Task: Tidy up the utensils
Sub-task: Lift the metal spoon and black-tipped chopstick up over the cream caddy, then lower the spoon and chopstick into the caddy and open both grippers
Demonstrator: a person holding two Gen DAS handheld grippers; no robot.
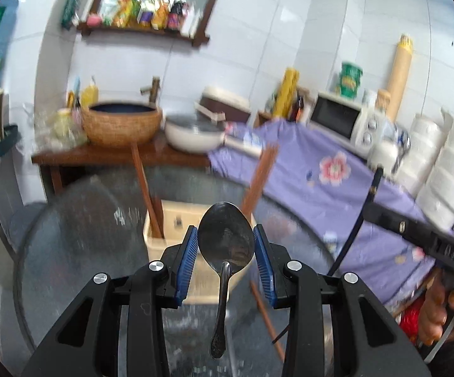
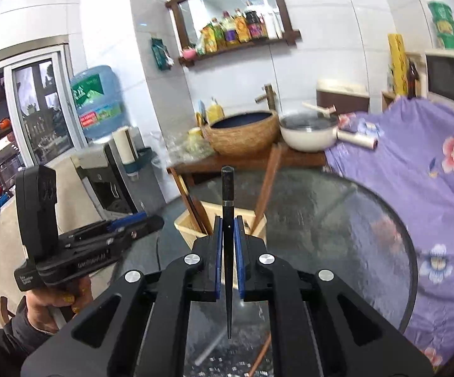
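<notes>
In the left wrist view my left gripper is shut on a metal spoon. Its blue pads press the edges of the bowl and the handle hangs down toward the camera. My right gripper is shut on a black chopstick, which stands upright with its thin tip down. Both are held above a beige utensil box on the round glass table. Brown chopsticks stand in the box. Another brown chopstick lies on the glass. Each gripper shows in the other's view: right gripper, left gripper.
A purple flowered cloth covers the furniture to the right, with a microwave and paper rolls on it. Behind the table a wooden stand bears a woven basin and a white pan. A water dispenser stands at the left.
</notes>
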